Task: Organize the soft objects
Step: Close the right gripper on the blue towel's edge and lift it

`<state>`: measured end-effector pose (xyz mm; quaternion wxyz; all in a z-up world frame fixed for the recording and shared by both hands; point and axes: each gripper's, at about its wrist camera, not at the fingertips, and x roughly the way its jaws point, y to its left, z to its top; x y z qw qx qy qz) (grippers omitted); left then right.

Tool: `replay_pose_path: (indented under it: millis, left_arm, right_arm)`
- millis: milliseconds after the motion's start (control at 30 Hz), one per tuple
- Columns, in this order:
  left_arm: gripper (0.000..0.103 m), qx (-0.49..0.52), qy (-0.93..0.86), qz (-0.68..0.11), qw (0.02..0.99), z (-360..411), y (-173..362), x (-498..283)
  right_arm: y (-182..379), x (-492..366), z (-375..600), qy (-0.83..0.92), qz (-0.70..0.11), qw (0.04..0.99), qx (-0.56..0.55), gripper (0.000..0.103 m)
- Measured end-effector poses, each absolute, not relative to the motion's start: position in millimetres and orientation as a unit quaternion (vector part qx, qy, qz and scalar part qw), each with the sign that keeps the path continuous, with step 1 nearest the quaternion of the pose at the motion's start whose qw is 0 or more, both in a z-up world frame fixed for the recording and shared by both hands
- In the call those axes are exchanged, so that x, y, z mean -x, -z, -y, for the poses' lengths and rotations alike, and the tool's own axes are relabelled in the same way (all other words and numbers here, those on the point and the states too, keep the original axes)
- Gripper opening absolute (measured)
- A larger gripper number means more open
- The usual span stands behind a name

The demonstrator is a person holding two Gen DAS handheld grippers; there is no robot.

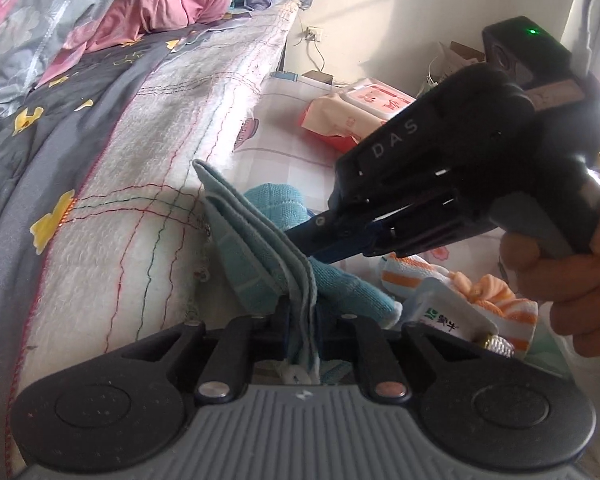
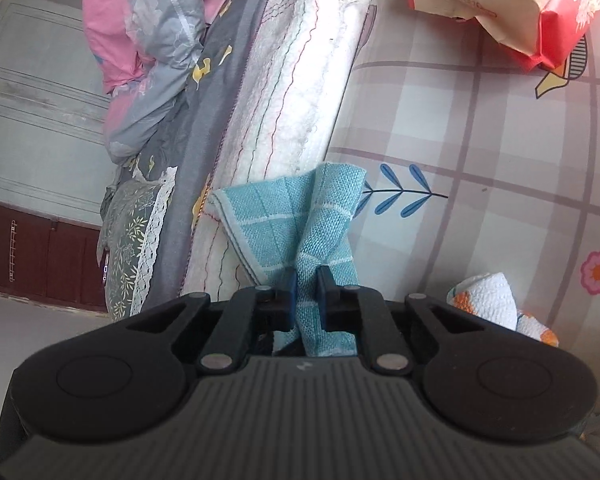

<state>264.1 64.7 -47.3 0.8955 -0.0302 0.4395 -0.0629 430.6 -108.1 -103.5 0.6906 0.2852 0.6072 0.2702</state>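
Note:
A teal checked towel [image 1: 256,248] hangs folded in several layers beside the bed's edge, above a checked sheet. My left gripper [image 1: 300,304] is shut on its lower edge, the cloth pinched between the jaws. My right gripper [image 1: 300,240], held by a person's hand [image 1: 572,272], comes in from the right and its blue fingertips pinch the same towel higher up. In the right wrist view the teal towel [image 2: 300,216] bunches into my right gripper [image 2: 307,280], which is shut on it. An orange-and-white striped towel [image 1: 516,304] [image 2: 496,300] lies crumpled at the lower right.
A white stitched quilt [image 1: 140,220] over a grey patterned cover forms a ridge on the left. A red-and-beige wipes pack [image 1: 356,112] [image 2: 520,8] lies farther back on the sheet. A small white packet [image 1: 448,312] rests by the striped towel. Pink and grey bedding is piled at the far left.

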Motion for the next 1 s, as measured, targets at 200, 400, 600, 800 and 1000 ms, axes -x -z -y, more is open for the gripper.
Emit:
replay_pose_path:
  millis: [200,400,600,800,1000]
  left_arm:
    - [0.023,0.041,0.073,-0.441,0.894,-67.9,48.6,-264.8]
    - [0.034,0.033,0.081,-0.439,0.894,-63.1,50.2,-264.4]
    - [0.041,0.029,0.088,-0.431,0.898,-61.4,50.2,-263.2]
    - [0.050,0.024,0.099,-0.420,0.902,-58.0,50.6,-260.6]
    - [0.055,0.025,0.110,-0.408,0.906,-57.9,49.8,-255.4]
  right_arm:
    - [110.7,-433.7,117.1,-0.275,-0.611,0.668,-0.323,0.027]
    - [107.4,-432.7,106.8,-0.284,-0.616,0.676,-0.288,0.048]
    - [103.8,-434.4,105.0,-0.295,-0.613,0.679,-0.276,0.058]
    - [103.8,-431.9,100.5,-0.301,-0.616,0.680,-0.259,0.068]
    - [109.1,-432.5,98.1,-0.283,-0.622,0.687,-0.249,0.049]
